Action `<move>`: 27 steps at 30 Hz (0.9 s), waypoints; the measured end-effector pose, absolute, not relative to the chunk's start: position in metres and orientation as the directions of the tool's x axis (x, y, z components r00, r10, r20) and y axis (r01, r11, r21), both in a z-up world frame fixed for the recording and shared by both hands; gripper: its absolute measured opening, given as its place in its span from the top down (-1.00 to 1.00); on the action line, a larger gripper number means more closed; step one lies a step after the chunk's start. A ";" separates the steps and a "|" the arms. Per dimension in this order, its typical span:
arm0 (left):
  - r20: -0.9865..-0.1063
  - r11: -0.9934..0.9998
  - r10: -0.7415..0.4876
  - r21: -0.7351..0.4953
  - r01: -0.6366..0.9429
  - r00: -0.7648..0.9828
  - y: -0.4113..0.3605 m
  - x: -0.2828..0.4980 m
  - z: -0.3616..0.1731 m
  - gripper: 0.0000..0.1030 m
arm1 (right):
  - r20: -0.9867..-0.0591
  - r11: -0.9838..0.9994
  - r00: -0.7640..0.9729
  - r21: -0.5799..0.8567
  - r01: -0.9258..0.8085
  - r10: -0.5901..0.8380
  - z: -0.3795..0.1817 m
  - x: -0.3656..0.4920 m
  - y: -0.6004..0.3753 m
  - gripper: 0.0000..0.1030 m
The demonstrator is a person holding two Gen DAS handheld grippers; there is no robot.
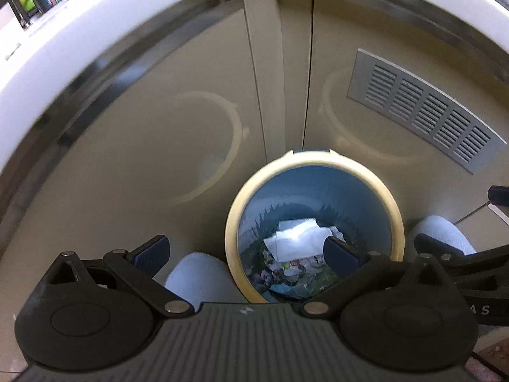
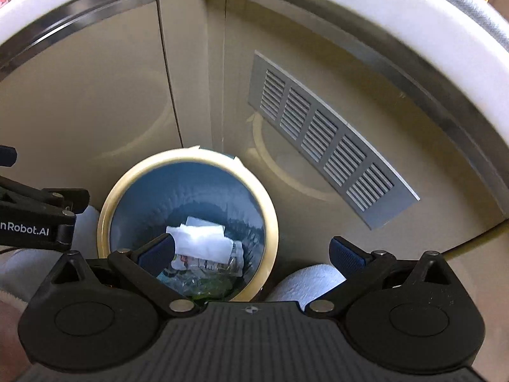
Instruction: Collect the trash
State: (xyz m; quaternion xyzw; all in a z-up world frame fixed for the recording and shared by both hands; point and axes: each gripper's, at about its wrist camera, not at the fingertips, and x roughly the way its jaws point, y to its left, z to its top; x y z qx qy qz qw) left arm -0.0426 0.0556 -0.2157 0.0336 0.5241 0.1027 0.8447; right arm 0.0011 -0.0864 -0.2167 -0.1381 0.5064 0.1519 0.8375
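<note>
Left wrist view: left gripper (image 1: 246, 256) jaws wide, holding nothing, above the bin (image 1: 396, 219). Right gripper (image 2: 253, 251) same. Trash (image 2: 203, 243) already down inside. Could easily knock the rim and tip the bin if lowered carelessly.

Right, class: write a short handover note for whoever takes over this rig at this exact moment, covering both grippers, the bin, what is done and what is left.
Left gripper: open, empty, above the bin.
Right gripper: open, empty, above the bin too.
Round blue bin with cream rim stands on the floor against beige cabinet doors, between the person's knees.
Done: crumpled white paper and mixed wrappers lie inside the bin.
Left: no loose trash shows here; look elsewhere for more.
</note>
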 end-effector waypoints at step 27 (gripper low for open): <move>-0.948 0.980 0.167 0.129 -0.152 0.271 0.065 -0.029 -0.251 -1.00 | -0.913 0.905 0.397 -0.086 -0.416 0.096 -0.234 0.009 -0.077 -0.99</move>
